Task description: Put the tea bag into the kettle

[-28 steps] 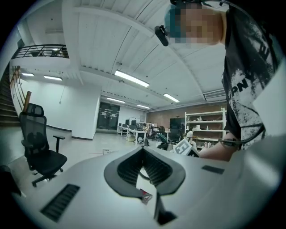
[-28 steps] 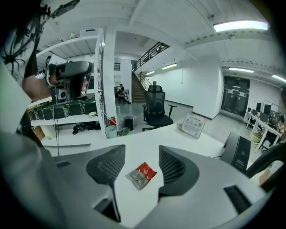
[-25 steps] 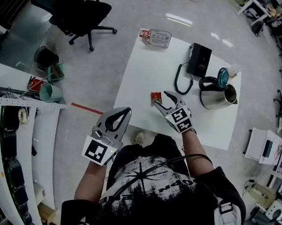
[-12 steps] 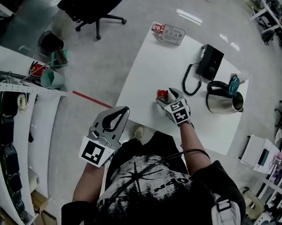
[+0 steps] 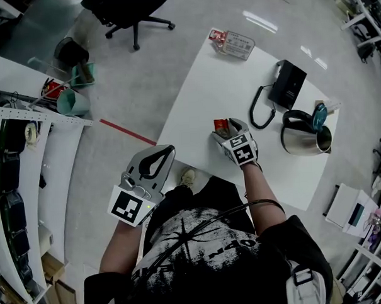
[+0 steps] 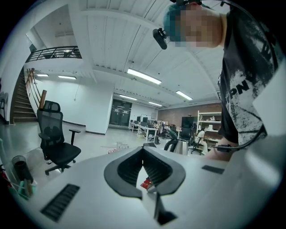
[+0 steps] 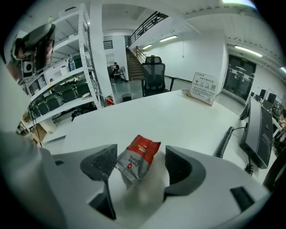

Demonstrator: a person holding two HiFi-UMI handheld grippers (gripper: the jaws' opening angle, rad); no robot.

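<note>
With the right gripper (image 7: 136, 166) just lowered and opened to its widest, straddling the red-and-silver foil tea bag (image 7: 139, 157) lying on the white tabletop (image 5: 200, 91).

Not pinching yet, so poised to close and lift. Keeping the left gripper (image 5: 167, 150) closed on nothing, off the table's edge. Hard to tell whether one pad brushes the foil. No seeing inside the steel kettle with its raised teal lid (image 5: 305, 139), well apart.

The surface (image 5: 194, 97) lies bare on the near and left sides of the tea bag (image 5: 221, 124). Toward the kettle (image 5: 303, 137), the coiled cord (image 5: 258, 110) (a low loop running from the black box (image 5: 287, 84)) reaches into the strip between them. The kettle's lid (image 5: 319, 116) is raised. The placard (image 5: 234, 44) stands well apart, at the far corner.
</note>
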